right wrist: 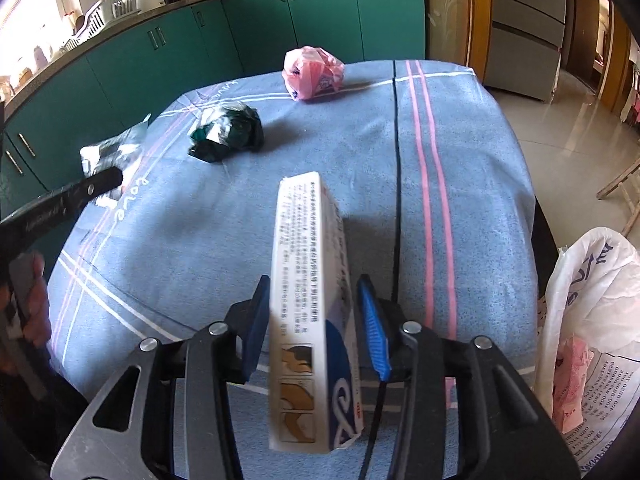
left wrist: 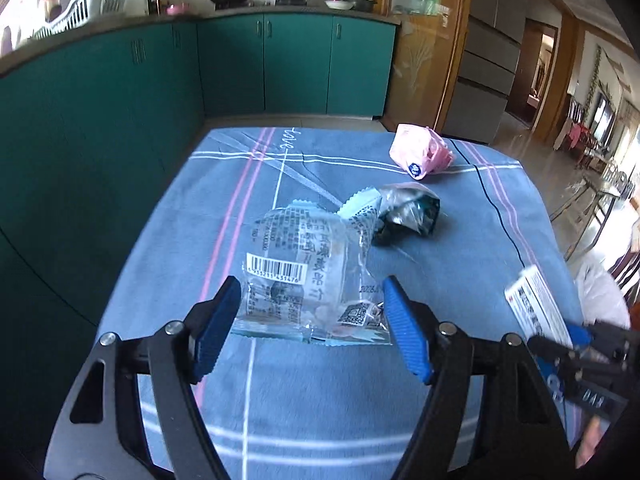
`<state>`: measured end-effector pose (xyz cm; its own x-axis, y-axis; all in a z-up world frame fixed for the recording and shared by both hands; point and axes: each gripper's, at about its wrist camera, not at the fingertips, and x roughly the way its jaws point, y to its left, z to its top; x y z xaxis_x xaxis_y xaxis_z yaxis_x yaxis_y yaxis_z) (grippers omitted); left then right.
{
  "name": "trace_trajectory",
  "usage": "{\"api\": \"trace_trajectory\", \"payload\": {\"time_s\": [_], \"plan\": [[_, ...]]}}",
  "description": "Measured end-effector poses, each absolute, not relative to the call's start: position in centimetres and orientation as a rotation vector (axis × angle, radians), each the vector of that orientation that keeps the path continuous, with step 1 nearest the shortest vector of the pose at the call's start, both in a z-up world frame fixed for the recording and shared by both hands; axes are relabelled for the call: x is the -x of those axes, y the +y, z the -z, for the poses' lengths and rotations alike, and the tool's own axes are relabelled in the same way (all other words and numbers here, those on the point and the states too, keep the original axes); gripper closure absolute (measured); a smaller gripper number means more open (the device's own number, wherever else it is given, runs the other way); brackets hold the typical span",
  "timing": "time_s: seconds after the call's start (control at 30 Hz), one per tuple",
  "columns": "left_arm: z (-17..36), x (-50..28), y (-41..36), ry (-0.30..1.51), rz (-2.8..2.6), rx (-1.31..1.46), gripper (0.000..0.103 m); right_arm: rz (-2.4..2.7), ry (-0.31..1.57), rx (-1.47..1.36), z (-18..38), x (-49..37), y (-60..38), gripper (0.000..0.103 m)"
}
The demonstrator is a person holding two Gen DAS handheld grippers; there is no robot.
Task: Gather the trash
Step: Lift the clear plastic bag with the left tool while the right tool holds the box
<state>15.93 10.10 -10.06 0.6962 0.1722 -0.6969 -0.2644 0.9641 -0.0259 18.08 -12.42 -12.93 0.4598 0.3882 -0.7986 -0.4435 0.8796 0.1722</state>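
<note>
Between the right gripper's [right wrist: 316,328] half-spread pads stood a white carton [right wrist: 310,312], grip uncertain. Left gripper [left wrist: 310,326] straddled a clear wrapper [left wrist: 304,276], unpinched. Dark [right wrist: 228,132] and pink wrappers [right wrist: 314,72] remained; white bag [right wrist: 592,320] held some.

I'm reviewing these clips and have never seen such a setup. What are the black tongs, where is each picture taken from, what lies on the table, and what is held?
There is no robot. A person holds a two-finger gripper in each hand, each with a camera looking along its fingers. One picture is the left gripper's view, the other the right gripper's. On the blue cloth lie a clear wrapper, a dark wrapper and a pink bag. A white sack is beside the table. The left gripper is open and straddles the clear wrapper. A box sits between the right gripper's pads with gaps on both sides, so it looks loose.
</note>
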Motion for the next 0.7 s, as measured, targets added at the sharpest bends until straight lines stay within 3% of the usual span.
{"api": "trace_trajectory", "payload": {"time_s": [0.17,0.37,0.43,0.5,0.7], "plan": [[9.5,-13.9,9.9,0.755,-0.241,0.113,0.03,-0.577,0.945,0.064,11.8,-16.9,-11.5,0.067],[10.1,-12.3,9.5,0.776,-0.219,0.114,0.03,-0.596,0.938,0.062,11.2,-16.3,-10.9,0.067],[10.4,-11.9,9.5,0.786,-0.215,0.12,0.03,-0.583,0.943,0.045,11.2,-16.4,-11.2,0.061],[10.6,-11.5,9.5,0.794,-0.21,0.128,0.03,-0.574,0.953,0.022,11.4,-16.6,-11.3,0.043],[11.0,-10.6,8.9,0.801,-0.19,0.125,0.03,-0.531,0.953,0.116,12.3,-16.3,-9.5,0.042]]}}
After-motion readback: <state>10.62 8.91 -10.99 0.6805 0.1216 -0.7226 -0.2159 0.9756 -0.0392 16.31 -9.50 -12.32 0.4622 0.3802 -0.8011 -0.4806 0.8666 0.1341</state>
